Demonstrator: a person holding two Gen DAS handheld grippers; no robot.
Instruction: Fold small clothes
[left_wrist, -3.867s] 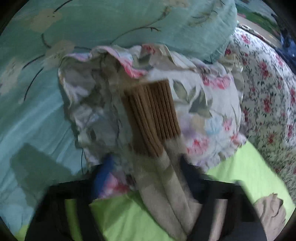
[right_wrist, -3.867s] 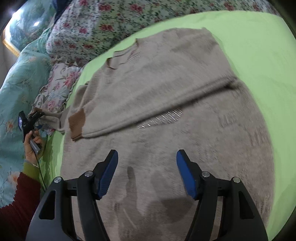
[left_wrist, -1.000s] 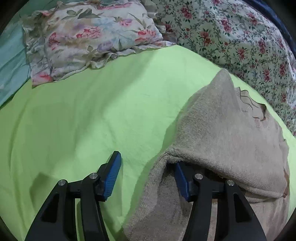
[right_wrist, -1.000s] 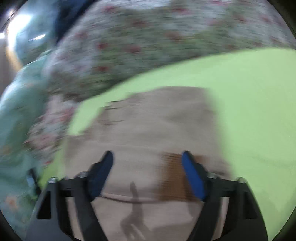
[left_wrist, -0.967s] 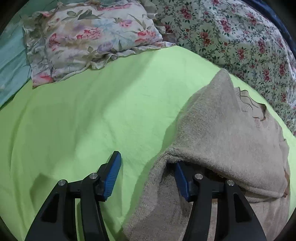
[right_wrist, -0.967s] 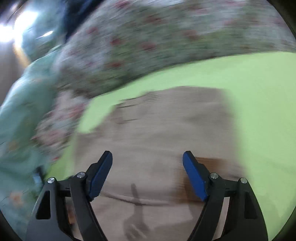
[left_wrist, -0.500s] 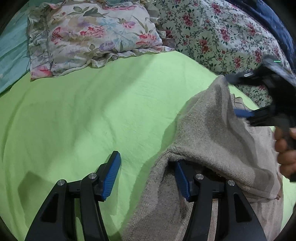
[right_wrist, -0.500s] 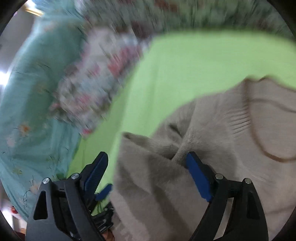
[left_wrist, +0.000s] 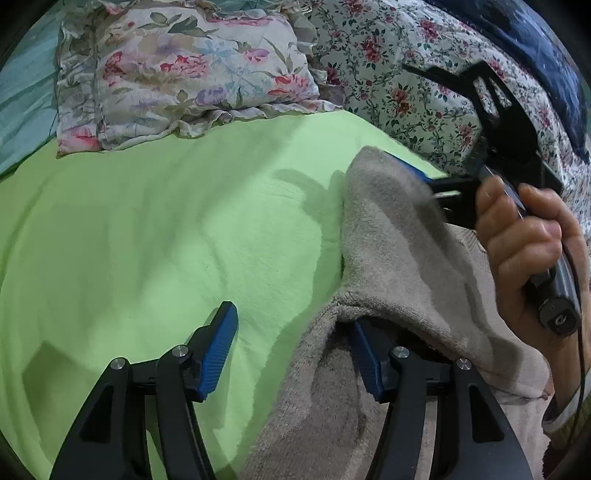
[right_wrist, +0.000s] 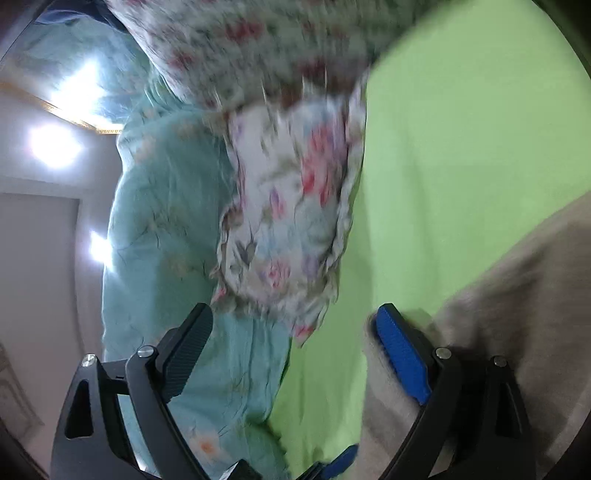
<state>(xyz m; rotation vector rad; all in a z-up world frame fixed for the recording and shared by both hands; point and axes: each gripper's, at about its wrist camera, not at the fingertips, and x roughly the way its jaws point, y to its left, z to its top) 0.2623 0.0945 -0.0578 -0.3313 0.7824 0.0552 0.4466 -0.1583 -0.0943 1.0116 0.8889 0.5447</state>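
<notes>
From my left claw (left_wrist: 291, 347), the beige sweater (left_wrist: 388, 251) lies on the green sheet (left_wrist: 147, 229); its folded edge drapes over my right-hand finger, the pads stand apart and press nothing. Beyond the sweater, my right hand (left_wrist: 532, 243) holds the other claw, its tips hidden by the knit. From my right claw (right_wrist: 303, 350), blurred, the jaws have just been opening wide, empty, 1 finger beside the sweater (right_wrist: 517, 295), a floral pillow (right_wrist: 288, 221) beyond.

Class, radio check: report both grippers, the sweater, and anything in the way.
Left gripper open, one finger under sweater fold. Right gripper open, jaws just widened, one finger at sweater edge. Floral pillow beyond, clear of the sweater.
</notes>
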